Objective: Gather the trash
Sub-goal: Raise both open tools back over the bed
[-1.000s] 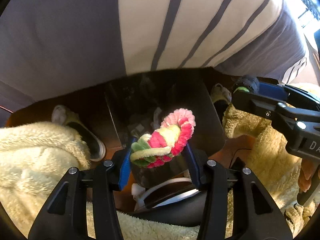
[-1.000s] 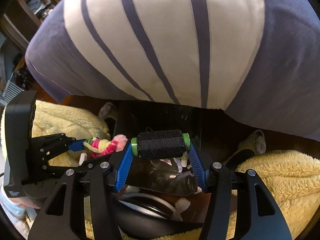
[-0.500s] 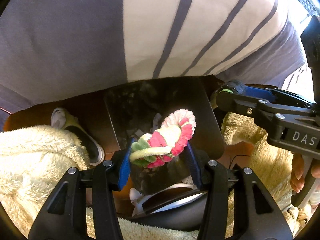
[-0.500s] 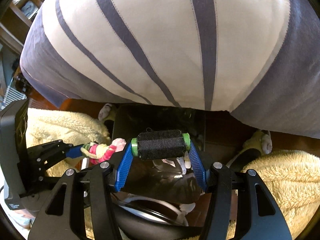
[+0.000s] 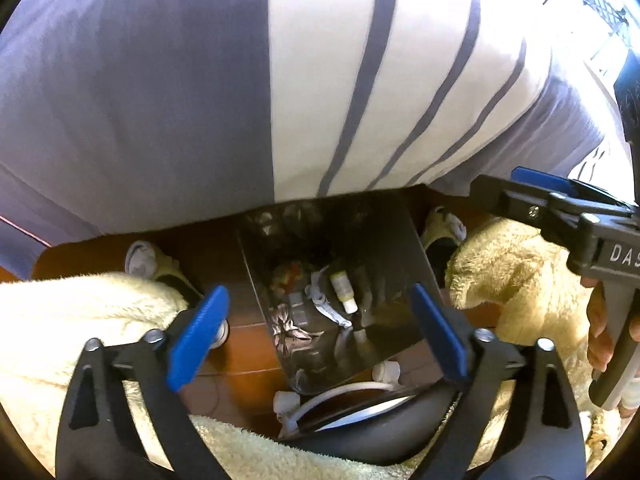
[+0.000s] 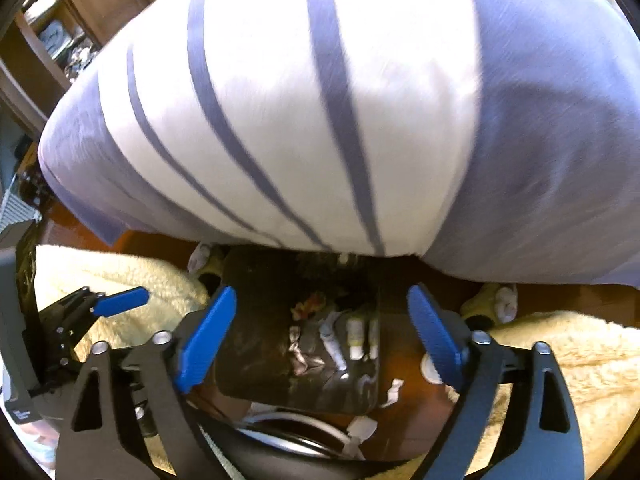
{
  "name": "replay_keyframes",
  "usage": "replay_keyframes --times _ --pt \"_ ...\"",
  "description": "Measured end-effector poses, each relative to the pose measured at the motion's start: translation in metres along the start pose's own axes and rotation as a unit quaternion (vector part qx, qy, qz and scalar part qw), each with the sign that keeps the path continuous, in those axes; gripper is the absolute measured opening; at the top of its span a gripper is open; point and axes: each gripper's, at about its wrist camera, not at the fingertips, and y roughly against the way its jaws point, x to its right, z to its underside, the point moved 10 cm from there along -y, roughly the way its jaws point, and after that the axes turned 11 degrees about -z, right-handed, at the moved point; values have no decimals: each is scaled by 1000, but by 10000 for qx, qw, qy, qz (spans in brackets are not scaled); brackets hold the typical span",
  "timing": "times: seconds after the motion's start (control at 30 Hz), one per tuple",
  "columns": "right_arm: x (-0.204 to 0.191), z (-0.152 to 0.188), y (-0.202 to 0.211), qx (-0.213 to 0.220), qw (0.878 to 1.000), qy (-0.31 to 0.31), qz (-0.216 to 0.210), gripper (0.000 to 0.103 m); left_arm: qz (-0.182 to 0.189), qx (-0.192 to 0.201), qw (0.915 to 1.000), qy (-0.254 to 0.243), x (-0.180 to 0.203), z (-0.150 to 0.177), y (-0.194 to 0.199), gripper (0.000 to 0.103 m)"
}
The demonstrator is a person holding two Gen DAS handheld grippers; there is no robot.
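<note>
A dark trash bin [image 5: 392, 240] lined with a black bag stands on the wooden floor between the person's feet. It also shows in the right wrist view [image 6: 248, 344]. Inside lie the pink-green-yellow pipe-cleaner flower [image 5: 286, 274], small white tubes [image 5: 344, 288] and crumpled wrappers [image 5: 292, 320]. My left gripper [image 5: 316, 332] is open and empty above the bin. My right gripper [image 6: 320, 332] is open and empty above the bin too. The flower [image 6: 310, 304] shows in the right wrist view. The black thread spool is not clearly visible in the bin.
The person's striped grey-white shirt [image 5: 320, 80] fills the upper half of both views. Fluffy cream trouser legs [image 5: 60, 320] and slippers [image 5: 140, 260] flank the bin. A round dark device with a white cable [image 5: 360, 420] lies near the bin's front. Shelves [image 6: 60, 32] stand far left.
Both grippers have opened. The pipe-cleaner flower left the left gripper and now lies in the bin; the black thread spool left the right gripper.
</note>
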Motion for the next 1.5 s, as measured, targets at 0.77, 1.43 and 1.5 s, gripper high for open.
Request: replay_keyframes --times 0.77,1.43,1.5 --pt "6 -110 122 1701 9844 329 312 99 -626 1662 9840 136 -36 -112 121 95" --pt "19 -237 56 1770 9821 157 624 99 -721 1756 9818 59 -53 -224 99 95" --pt "25 -252 46 1744 9815 121 781 97 -689 1744 9822 59 -53 -234 94 95"
